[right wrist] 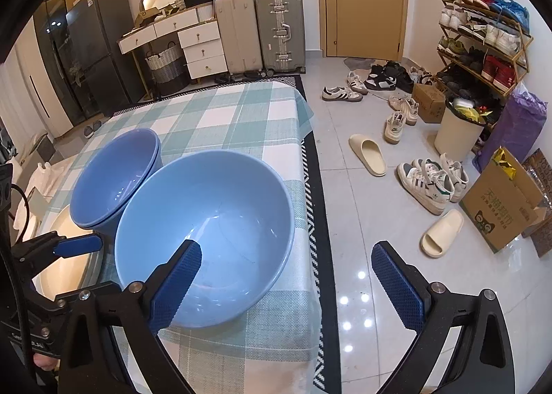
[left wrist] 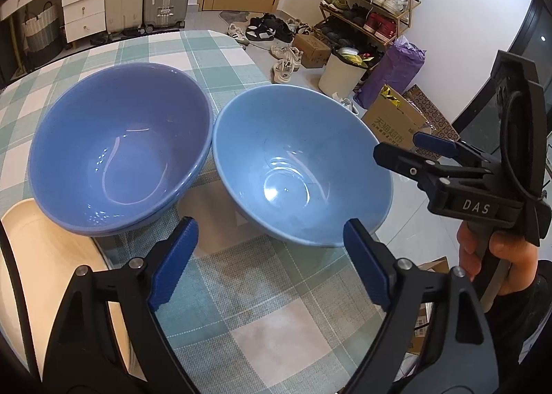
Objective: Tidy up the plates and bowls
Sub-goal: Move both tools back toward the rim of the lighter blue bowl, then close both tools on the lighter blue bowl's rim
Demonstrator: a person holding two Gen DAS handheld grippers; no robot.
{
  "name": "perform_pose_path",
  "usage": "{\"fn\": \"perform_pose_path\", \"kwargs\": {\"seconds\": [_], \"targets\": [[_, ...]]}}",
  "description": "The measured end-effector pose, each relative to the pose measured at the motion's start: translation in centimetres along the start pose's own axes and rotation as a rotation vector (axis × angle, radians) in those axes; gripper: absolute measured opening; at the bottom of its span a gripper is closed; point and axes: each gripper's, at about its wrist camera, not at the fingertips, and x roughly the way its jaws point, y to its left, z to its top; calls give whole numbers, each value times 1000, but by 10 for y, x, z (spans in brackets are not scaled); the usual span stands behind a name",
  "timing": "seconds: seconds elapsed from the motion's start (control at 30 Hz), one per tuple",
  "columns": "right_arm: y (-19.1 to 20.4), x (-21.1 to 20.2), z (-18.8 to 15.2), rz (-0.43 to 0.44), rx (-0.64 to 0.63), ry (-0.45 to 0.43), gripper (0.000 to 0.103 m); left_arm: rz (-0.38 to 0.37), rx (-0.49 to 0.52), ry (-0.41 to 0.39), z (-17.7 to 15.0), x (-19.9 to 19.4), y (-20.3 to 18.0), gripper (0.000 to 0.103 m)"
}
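Note:
Two darker blue bowls [left wrist: 120,149] [right wrist: 114,173] sit nested on the checked tablecloth [left wrist: 241,307]. A lighter blue bowl [left wrist: 300,166] [right wrist: 207,221] stands right beside them, near the table's right edge. A cream plate [left wrist: 34,256] [right wrist: 69,269] lies at the near left, partly under the nested bowls. My left gripper [left wrist: 270,225] [right wrist: 93,266] is open just short of the light bowl's near rim, nothing between its pads. My right gripper [right wrist: 286,249] [left wrist: 407,147] is open too. Its left finger hangs over the light bowl's inside, its right finger past the table edge, pads apart from the rim.
The table's right edge [right wrist: 310,187] drops to a tiled floor with a black-and-white rug. Loose shoes and slippers [right wrist: 369,154], a cardboard box [right wrist: 496,211], a bin [right wrist: 455,131] and a shoe rack [right wrist: 483,49] stand there. Suitcases [right wrist: 279,31] and drawers line the far wall.

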Motion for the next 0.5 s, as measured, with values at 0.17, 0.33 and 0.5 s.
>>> {"fn": "perform_pose_path", "kwargs": {"seconds": [0.17,0.33,0.5], "targets": [[-4,7,3,28,29,18,88,-6,-8,0,5,9,-3,76],[-4,16,5,43,40,37,75,4,-6,-6,9,17,-3,71],[-1,19,4,42,25,42,68,2,-26,4,15,26,1,59]]}}
